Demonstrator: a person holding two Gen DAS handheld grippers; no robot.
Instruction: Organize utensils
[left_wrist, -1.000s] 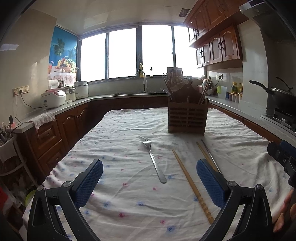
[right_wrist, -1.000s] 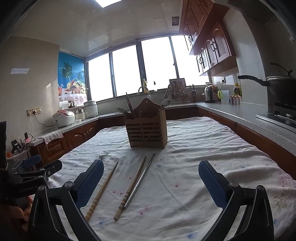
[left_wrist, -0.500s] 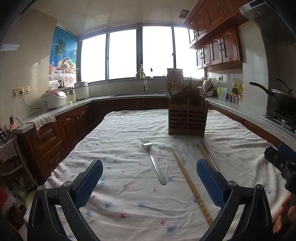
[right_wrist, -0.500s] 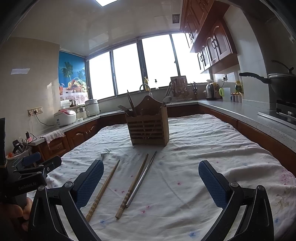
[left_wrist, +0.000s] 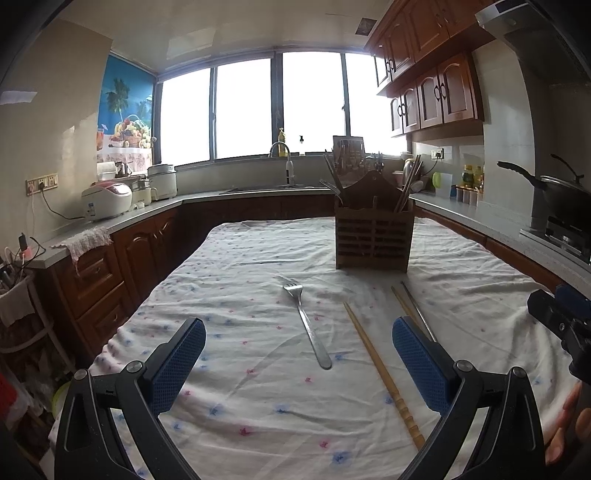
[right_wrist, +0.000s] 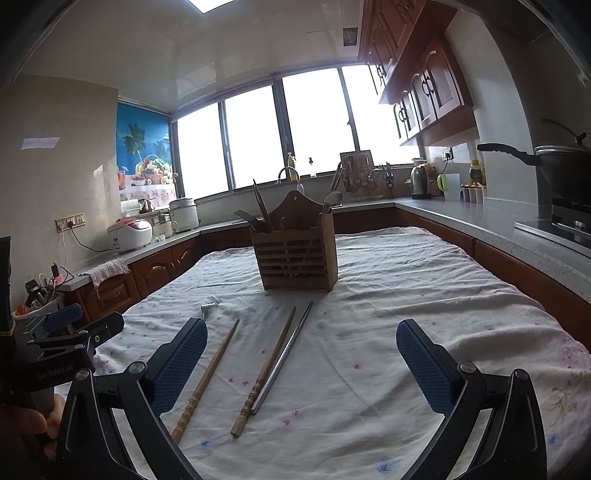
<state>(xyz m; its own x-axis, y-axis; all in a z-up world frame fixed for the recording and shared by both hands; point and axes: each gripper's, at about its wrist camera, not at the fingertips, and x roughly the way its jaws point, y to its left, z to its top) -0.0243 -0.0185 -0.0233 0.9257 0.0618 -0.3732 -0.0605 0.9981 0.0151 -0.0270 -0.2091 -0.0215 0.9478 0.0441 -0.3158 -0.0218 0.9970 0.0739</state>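
A wooden utensil holder (left_wrist: 373, 236) (right_wrist: 295, 258) stands upright on the cloth-covered table (left_wrist: 236, 369), with forks, chopsticks and a spoon sticking out of it. A metal fork (left_wrist: 306, 325) lies in front of it, only its tines (right_wrist: 209, 307) showing in the right wrist view. Two wooden chopsticks (left_wrist: 380, 373) (right_wrist: 264, 373) and one metal chopstick (right_wrist: 286, 350) lie loose beside it. My left gripper (left_wrist: 299, 365) is open above the fork handle, holding nothing. My right gripper (right_wrist: 301, 369) is open over the chopsticks, holding nothing.
Grey counters with dark wooden cabinets (left_wrist: 110, 266) run around the table. Rice cookers (left_wrist: 107, 199) stand on the left counter, a wok (left_wrist: 561, 192) on the stove at right. A sink tap (left_wrist: 284, 166) sits under the window. A hand (right_wrist: 26, 428) holds the other gripper.
Both grippers have drifted slightly back and up from the table, so the holder looks a little farther away. Both stay open and the utensils have not moved.
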